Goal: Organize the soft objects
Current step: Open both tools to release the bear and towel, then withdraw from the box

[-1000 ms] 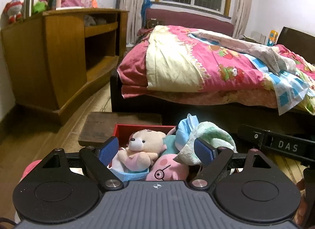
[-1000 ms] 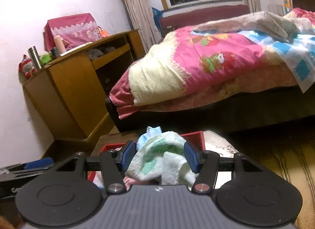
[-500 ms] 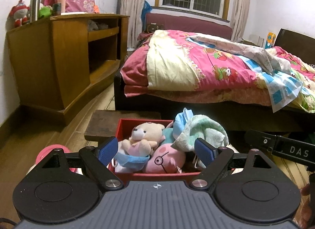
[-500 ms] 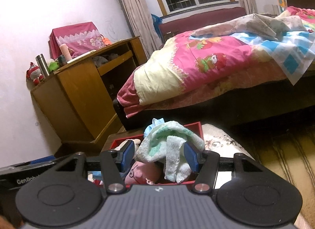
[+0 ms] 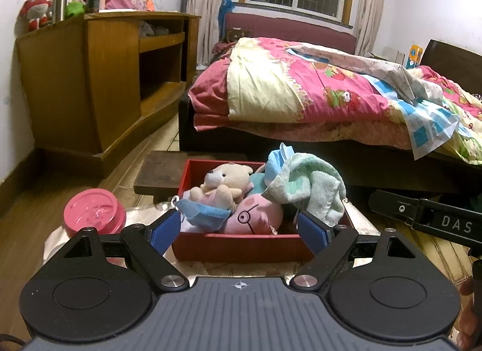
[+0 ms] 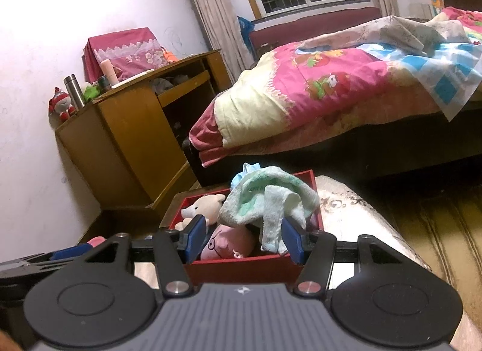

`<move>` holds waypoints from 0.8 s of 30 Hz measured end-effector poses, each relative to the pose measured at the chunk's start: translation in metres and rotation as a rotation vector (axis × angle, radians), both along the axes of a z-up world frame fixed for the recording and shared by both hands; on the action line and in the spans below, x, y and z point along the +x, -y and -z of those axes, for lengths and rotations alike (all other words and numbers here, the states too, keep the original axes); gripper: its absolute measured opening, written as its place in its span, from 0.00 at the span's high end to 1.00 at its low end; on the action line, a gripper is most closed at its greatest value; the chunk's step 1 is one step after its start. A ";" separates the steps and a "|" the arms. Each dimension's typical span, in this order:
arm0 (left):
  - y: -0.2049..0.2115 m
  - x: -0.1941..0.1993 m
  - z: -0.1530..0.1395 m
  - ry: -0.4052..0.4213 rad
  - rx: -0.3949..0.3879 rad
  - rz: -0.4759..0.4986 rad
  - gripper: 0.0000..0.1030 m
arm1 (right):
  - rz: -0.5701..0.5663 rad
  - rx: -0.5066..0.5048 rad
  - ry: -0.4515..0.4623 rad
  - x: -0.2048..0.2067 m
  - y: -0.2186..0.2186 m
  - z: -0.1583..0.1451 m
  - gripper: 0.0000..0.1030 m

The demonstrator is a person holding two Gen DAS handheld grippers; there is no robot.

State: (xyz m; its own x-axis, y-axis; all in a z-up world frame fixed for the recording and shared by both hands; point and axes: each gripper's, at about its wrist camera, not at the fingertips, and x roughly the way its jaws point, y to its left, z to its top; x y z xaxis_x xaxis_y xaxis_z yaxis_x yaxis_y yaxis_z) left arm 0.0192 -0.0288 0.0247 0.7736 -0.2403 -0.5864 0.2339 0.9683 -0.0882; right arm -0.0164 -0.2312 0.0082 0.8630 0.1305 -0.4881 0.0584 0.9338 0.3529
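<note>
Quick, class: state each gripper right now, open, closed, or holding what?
Left gripper: open, fingers wide, nothing held.
Right gripper: open, holding nothing; the green towel lies in the red box.

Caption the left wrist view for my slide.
Open left claw faces a red box of plush toys and a towel.

A green towel (image 5: 313, 183) drapes over the right side of a red box (image 5: 241, 245), hiding the toys beneath it, while a pink pig plush (image 6: 226, 244) shows only its face and the bed (image 5: 331, 100) runs past the frame's right edge.
</note>
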 end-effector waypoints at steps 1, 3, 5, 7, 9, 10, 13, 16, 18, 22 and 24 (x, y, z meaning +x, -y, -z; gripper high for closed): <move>-0.001 -0.001 0.000 -0.001 -0.001 -0.001 0.20 | -0.002 0.004 -0.003 -0.002 -0.001 0.000 0.69; -0.003 -0.005 0.001 -0.004 -0.004 -0.005 0.20 | -0.009 0.009 -0.007 -0.006 -0.004 0.001 0.69; -0.004 -0.009 0.002 -0.006 -0.005 -0.006 0.20 | -0.013 0.011 -0.011 -0.011 -0.007 0.003 0.69; -0.005 -0.013 0.002 -0.006 -0.005 -0.005 0.19 | -0.021 0.010 -0.019 -0.014 -0.010 0.005 0.69; -0.006 -0.017 0.004 -0.007 -0.001 -0.005 0.17 | -0.025 0.010 -0.026 -0.018 -0.012 0.006 0.69; -0.006 -0.018 0.004 -0.008 0.001 -0.005 0.17 | -0.026 0.012 -0.026 -0.020 -0.013 0.007 0.69; -0.009 -0.021 0.006 -0.013 0.000 -0.012 0.17 | -0.033 0.020 -0.024 -0.027 -0.017 0.006 0.69; -0.012 -0.024 0.006 -0.011 -0.002 -0.020 0.17 | -0.041 0.029 -0.022 -0.034 -0.020 0.006 0.69; -0.015 -0.026 0.005 -0.012 -0.005 -0.026 0.17 | -0.045 0.036 -0.020 -0.039 -0.022 0.005 0.69; -0.018 -0.032 0.005 -0.011 -0.007 -0.034 0.17 | -0.048 0.038 -0.016 -0.045 -0.026 0.004 0.69; -0.019 -0.035 0.005 -0.008 -0.003 -0.036 0.17 | -0.048 0.030 -0.015 -0.046 -0.029 0.004 0.69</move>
State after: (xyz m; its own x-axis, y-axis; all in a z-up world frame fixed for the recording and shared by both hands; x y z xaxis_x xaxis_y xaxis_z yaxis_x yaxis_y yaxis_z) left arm -0.0160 -0.0096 0.0198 0.7772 -0.2136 -0.5918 0.1978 0.9759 -0.0924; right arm -0.0629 -0.2027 0.0041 0.8481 0.1864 -0.4959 0.0190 0.9247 0.3802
